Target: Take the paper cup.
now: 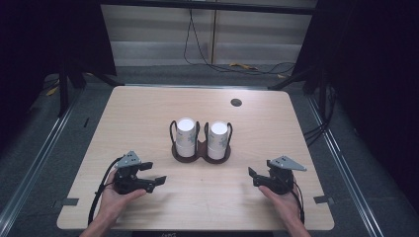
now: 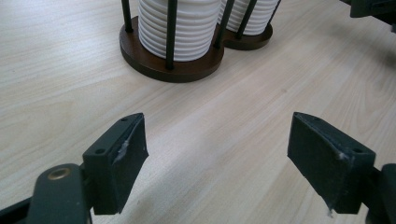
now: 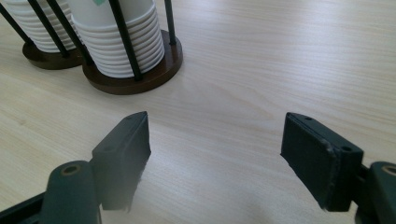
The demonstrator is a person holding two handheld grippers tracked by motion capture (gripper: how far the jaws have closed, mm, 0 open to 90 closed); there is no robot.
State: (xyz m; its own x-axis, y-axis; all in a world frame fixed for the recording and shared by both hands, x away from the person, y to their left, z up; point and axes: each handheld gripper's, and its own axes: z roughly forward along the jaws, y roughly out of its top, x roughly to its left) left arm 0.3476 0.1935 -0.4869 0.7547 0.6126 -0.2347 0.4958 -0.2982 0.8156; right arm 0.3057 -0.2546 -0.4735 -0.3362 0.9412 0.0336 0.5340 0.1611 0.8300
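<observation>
You held the left tool (image 1: 155, 174) and right tool (image 1: 253, 177) wide open, empty, near the cup holder (image 1: 200, 153).

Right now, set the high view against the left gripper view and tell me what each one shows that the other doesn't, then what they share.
High view alone: the round hole near the table's far edge, the cups' flat white tops, both hands and the floor cables.

Left gripper view alone: the ribbed rims of the stacked cups, seen close up.

Shared: the wooden table, the dark cup holder with two stacks, the open left gripper and part of the right gripper.
</observation>
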